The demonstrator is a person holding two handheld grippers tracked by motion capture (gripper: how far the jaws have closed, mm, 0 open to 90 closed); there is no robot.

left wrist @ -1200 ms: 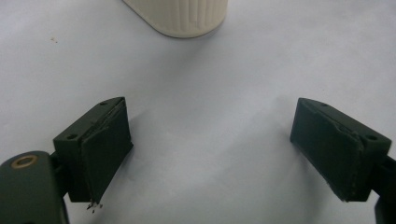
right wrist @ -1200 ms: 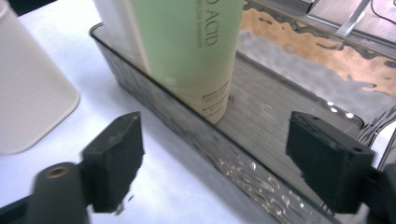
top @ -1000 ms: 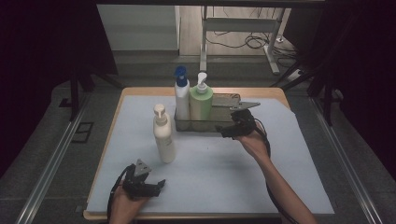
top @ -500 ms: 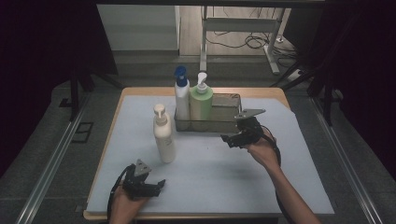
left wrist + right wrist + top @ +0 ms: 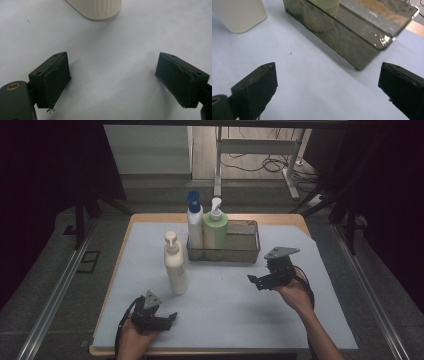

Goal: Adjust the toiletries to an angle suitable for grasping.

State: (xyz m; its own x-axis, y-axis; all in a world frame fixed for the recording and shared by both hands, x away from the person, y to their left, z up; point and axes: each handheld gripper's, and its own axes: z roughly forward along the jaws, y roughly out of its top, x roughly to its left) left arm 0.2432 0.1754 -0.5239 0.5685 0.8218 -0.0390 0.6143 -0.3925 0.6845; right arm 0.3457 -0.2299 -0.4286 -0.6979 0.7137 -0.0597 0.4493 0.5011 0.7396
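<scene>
Pale sheeting covers the counter (image 5: 225,305). Nearest, the left claw (image 5: 170,317) rests low with jaws spread and empty. The right claw (image 5: 255,281), likewise spread and empty, has withdrawn from the wire basket (image 5: 245,254), suggesting a placement just finished. The cream bottle (image 5: 176,265) stands outside the basket. The right claw's view reveals the basket's mesh wall (image 5: 342,40) close up.

your left claw view: cream bottle (image 5: 94,8) cut by top edge, base only | your right claw view: wire basket (image 5: 352,32) far corner cropped, green bottle (image 5: 327,5) cut off at top, cream bottle corner only | high view: bottle labels too small to read | your forearms cut by bottom edge
</scene>
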